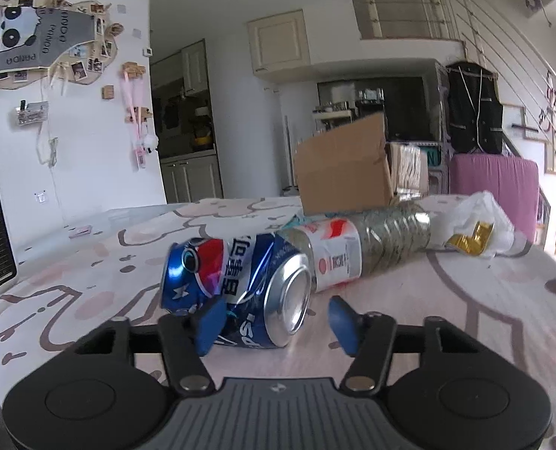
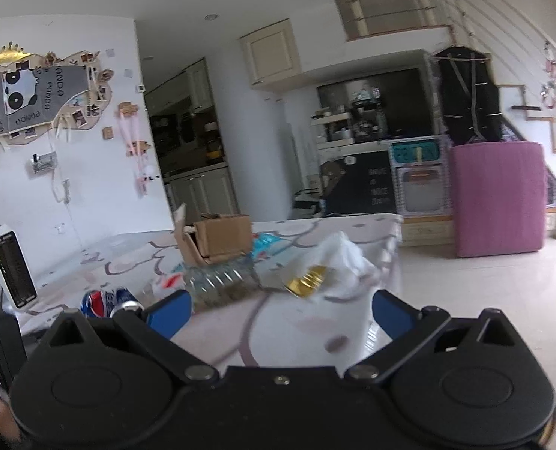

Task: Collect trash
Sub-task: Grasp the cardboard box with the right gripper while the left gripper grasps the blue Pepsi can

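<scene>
A crushed blue Pepsi can (image 1: 240, 285) lies on its side on the patterned tablecloth (image 1: 90, 262). My left gripper (image 1: 278, 322) straddles it: the left fingertip (image 1: 210, 322) is against the can, while the right one stands a little apart from it. Behind the can lie a clear plastic bottle (image 1: 364, 247) and a crumpled white wrapper with gold foil (image 1: 477, 225). My right gripper (image 2: 280, 313) is wide open and has nothing between its fingers. It hangs over the table short of the white wrapper (image 2: 341, 270), with the bottle (image 2: 221, 281) and the can (image 2: 105, 302) to its left.
An open cardboard box (image 1: 341, 168) stands behind the bottle, with a blue packet (image 2: 266, 243) beside it. A white heater-like device (image 2: 13, 266) is at the table's left. The table's far right corner (image 2: 394, 225) drops to the floor, and a pink covered object (image 2: 497, 198) stands beyond.
</scene>
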{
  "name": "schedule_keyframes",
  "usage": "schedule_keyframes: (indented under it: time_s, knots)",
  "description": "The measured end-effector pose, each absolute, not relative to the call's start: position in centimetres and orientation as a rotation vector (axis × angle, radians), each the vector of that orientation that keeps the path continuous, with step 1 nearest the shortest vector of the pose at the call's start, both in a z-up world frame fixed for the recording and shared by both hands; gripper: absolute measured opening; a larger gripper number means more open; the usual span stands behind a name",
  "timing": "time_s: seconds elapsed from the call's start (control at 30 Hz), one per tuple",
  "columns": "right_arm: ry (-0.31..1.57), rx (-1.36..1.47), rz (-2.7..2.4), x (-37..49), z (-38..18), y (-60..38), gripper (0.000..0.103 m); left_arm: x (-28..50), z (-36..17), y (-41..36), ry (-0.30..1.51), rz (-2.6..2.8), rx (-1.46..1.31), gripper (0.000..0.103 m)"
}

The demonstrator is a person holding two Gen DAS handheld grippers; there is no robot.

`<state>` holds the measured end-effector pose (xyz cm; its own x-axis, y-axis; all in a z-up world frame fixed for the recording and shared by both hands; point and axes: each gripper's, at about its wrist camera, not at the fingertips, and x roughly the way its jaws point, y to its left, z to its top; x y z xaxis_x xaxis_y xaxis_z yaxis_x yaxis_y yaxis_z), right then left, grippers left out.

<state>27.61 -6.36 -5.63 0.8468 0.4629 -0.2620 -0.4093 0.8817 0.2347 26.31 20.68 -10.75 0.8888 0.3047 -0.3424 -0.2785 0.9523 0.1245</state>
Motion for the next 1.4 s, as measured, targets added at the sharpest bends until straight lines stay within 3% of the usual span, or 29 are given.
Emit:
schedule_keyframes:
  time_s: [0.47,0.57,0.83,1.2,1.4]
  knots:
    - [0.339,0.121,0.653,38.7,-3.5,2.9,0.103,27.2,-10.0,21.2,0.359,0.22,0.069,0.051]
    - [0.342,0.09,0.674,40.9,-4.0,4.6,0.103,27.8,-10.0,21.9,0.386,0.202,0.027,0.041]
    - [0.326,0.008,0.746,45.0,-5.7,7.3,0.103,27.9,-10.1,22.1,0.398,0.192,0.01,0.038]
    - [0.352,0.008,0.778,47.1,-6.8,9.1,0.103,27.9,-10.2,22.8,0.408,0.186,-0.04,0.025]
    - [0.37,0.049,0.761,45.8,-6.2,8.4,0.095,27.3,-10.1,23.5,0.375,0.179,-0.086,0.023]
